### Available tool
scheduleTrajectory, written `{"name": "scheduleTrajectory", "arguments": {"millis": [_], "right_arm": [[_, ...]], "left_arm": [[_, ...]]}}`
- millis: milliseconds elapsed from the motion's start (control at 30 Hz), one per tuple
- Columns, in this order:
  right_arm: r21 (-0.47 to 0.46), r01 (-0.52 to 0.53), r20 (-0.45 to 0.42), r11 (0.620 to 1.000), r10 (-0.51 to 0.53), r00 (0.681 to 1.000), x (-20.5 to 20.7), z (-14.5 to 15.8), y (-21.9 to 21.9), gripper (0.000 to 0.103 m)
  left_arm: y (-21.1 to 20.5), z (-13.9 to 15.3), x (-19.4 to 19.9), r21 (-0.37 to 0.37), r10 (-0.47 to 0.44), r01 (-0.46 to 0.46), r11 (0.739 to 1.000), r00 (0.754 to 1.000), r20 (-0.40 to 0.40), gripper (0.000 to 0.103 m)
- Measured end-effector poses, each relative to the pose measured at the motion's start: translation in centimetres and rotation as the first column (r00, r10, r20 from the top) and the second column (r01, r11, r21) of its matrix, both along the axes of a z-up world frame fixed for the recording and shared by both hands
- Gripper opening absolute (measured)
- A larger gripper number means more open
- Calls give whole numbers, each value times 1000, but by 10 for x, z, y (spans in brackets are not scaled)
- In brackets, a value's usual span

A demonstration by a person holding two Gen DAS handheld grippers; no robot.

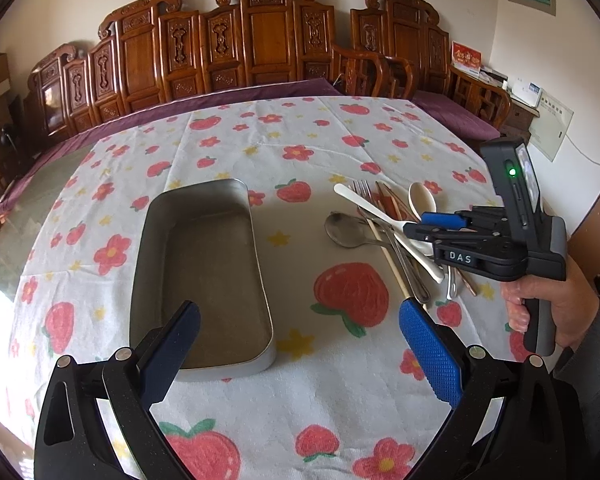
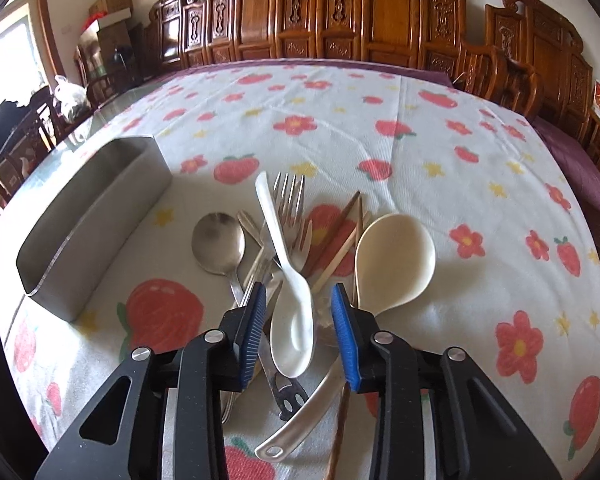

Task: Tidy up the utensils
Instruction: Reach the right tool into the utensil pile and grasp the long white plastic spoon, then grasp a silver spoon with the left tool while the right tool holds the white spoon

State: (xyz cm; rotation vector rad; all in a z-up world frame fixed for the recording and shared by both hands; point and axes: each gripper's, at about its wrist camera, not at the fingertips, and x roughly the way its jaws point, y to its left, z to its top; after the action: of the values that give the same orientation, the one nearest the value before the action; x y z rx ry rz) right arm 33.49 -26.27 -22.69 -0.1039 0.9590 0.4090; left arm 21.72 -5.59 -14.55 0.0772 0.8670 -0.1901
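The left gripper (image 1: pixel 300 344) hung low over the table, its jaws spread wide with nothing between them. The metal tin (image 1: pixel 200 276) sat on the strawberry cloth (image 1: pixel 300 148) just ahead of it, toward 11 o'clock, and it had nothing inside. Over at 2 o'clock from that gripper lay the pile of utensils (image 1: pixel 384 224), well apart from the tin.

The right gripper (image 2: pixel 300 320) was down at the pile, held in a hand (image 1: pixel 548 304). Its jaws were partly open, one blue pad (image 2: pixel 254 336) on each side of the bowl of the small white spoon (image 2: pixel 290 280). The pads did not look like they were touching the spoon. The spoon's handle pointed away toward 12 o'clock and lay across the forks (image 2: pixel 288 204).

From the right wrist view, the metal spoon (image 2: pixel 219 242) lay at 10 o'clock, next to the forks. The big cream spoon (image 2: pixel 394 260) lay at 1 o'clock, just beside the right pad. Some chopsticks (image 2: pixel 340 232) stuck out between the forks and the cream spoon. The tin stood off at 9 o'clock, apart from the pile
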Motion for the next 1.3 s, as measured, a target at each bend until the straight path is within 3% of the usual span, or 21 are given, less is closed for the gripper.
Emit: {"name": "scheduleTrajectory", "arguments": {"millis": [167, 233, 300, 500, 733, 933, 1100, 1300], "right_arm": [[9, -4, -30, 1000, 4, 1000, 2, -8, 0, 26], [10, -5, -36, 1000, 5, 999, 1, -8, 0, 11], [7, -6, -34, 1000, 6, 999, -1, -7, -2, 6], [86, 15, 4, 996, -16, 1000, -13, 13, -19, 6], [139, 133, 48, 981, -141, 989, -17, 34, -66, 6], [131, 236, 33, 963, -242, 970, -12, 31, -96, 6], [127, 240, 41, 963, -246, 968, -11, 31, -97, 6], [129, 236, 37, 963, -243, 969, -11, 30, -94, 6]], "left_arm": [[-7, -2, -1, 4, -6, 6, 1000, 1000, -9, 96], [-10, -2, -2, 14, -8, 8, 1000, 1000, -7, 96], [-12, -1, -4, 19, -7, 7, 1000, 1000, -7, 96], [-23, -2, -1, 34, -21, 22, 999, 1000, -14, 96], [-52, -11, 15, 34, -63, 65, 997, 997, -42, 96], [-81, -24, 36, 15, -99, 101, 995, 991, -85, 87], [-87, -36, 61, 3, -60, 61, 998, 991, -117, 78], [-80, -50, 94, 40, -1, 6, 999, 992, -126, 78]]}}
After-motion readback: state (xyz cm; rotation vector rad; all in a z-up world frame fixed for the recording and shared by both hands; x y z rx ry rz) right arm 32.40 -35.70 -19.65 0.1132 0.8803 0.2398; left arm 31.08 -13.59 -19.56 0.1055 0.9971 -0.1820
